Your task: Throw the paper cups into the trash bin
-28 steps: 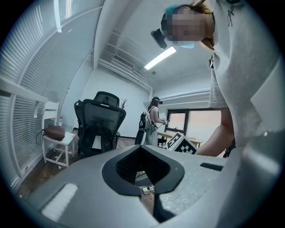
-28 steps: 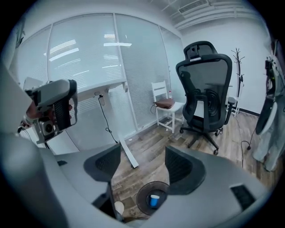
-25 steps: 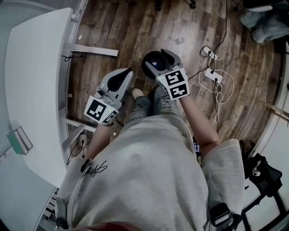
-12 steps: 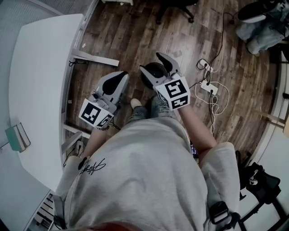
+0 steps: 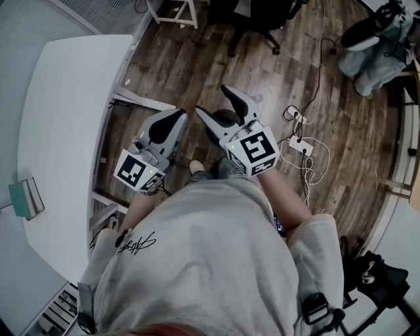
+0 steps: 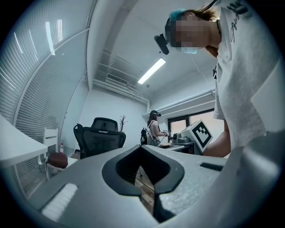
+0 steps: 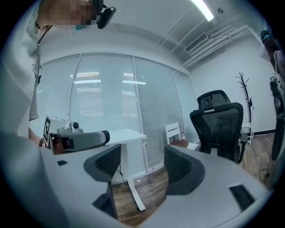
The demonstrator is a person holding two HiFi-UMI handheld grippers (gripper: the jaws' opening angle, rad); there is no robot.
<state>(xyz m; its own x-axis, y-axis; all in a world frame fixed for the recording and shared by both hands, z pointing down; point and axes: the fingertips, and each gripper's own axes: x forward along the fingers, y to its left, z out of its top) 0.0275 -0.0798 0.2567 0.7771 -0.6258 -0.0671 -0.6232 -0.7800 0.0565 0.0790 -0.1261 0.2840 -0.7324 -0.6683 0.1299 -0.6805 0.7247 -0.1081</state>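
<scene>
No paper cup shows in any view. A round black trash bin [image 5: 229,119] stands on the wooden floor by the person's feet, mostly hidden behind my right gripper [image 5: 213,102]. That gripper is held above the bin, its jaws spread wide with nothing between them; the right gripper view shows the same open, empty gap of the right gripper [image 7: 142,162]. My left gripper [image 5: 177,116] is to the left of the bin, with its jaws closed tip to tip and nothing held. In its own view the left gripper [image 6: 142,149] points out level into the room.
A white table [image 5: 59,131] with a small greenish box [image 5: 23,197] is on the left, its leg [image 5: 141,102] close to my left gripper. A power strip and cables [image 5: 298,144] lie to the right. A black office chair [image 5: 256,20] stands beyond. Another person [image 6: 153,127] stands far off.
Both grippers have risen and tilted toward level. The right gripper's jaws have spread wider above the bin. The head view has swung to show more of the room ahead.
</scene>
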